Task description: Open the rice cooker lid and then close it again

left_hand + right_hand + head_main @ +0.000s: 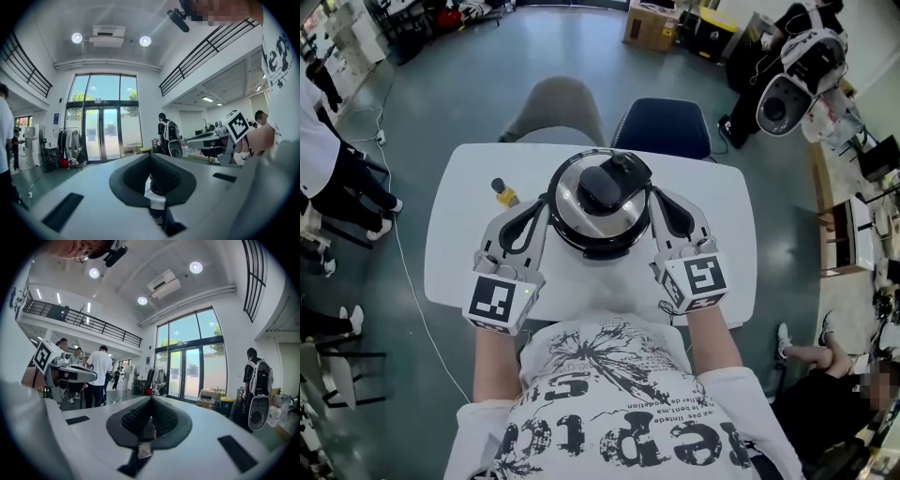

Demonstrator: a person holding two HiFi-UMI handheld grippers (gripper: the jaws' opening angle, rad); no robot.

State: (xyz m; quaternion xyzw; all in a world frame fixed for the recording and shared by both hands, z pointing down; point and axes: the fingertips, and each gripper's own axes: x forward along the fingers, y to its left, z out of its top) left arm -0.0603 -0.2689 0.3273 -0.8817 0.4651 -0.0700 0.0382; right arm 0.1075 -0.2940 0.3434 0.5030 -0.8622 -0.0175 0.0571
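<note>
The white table (727,234) stands before me, with a grey chair (558,105) and a blue chair (661,127) at its far side. The cooker (592,246) sits mid-table, its lid (570,195) down and a black handle (602,186) on top. My left gripper (542,204) lies along the cooker's left side and my right gripper (656,195) along its right, each just beside it; whether they touch it I cannot tell. Both have their jaws pressed together with nothing between them. A small yellow-and-black thing (502,192) stands left of the cooker, near my left gripper.
</note>
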